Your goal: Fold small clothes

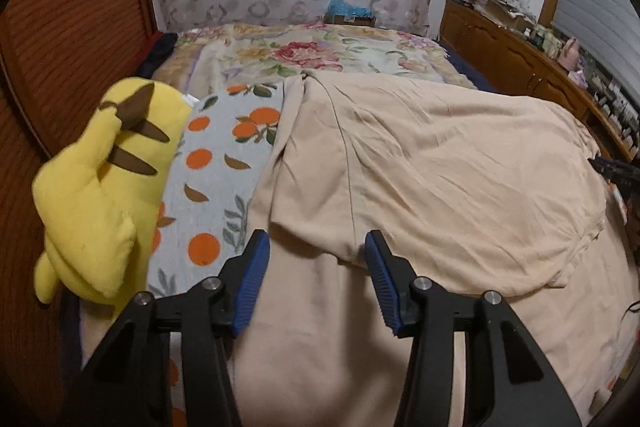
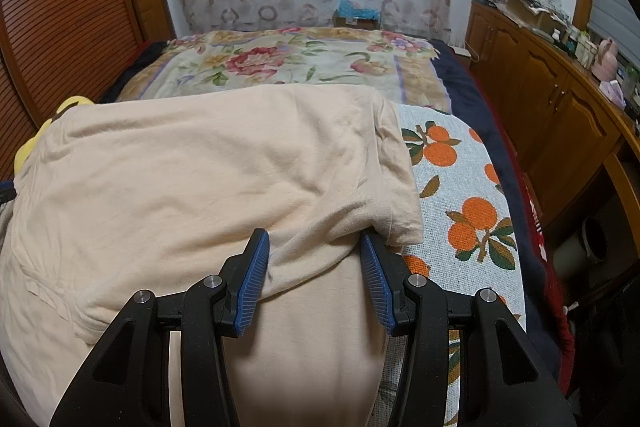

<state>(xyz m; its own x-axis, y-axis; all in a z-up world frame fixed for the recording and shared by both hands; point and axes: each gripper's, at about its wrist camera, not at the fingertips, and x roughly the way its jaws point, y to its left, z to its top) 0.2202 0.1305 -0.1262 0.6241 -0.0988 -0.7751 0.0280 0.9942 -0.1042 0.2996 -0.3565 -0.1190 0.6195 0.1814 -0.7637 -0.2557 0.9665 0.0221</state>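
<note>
A beige T-shirt (image 1: 420, 167) lies spread on the bed, its upper half folded down over the lower half; it also shows in the right wrist view (image 2: 200, 167). My left gripper (image 1: 316, 247) is open, its blue pads either side of the folded edge near the shirt's left side, with cloth between them. My right gripper (image 2: 314, 245) is open too, straddling the folded edge beside the right sleeve (image 2: 396, 179). The right gripper's tip peeks in at the left wrist view's right edge (image 1: 616, 173).
A yellow plush toy (image 1: 100, 187) lies at the bed's left against the wooden wall. An orange-print cloth (image 2: 460, 195) covers the bed under the shirt, a floral blanket (image 2: 280, 63) beyond. A wooden cabinet (image 2: 560, 115) with clutter runs along the right.
</note>
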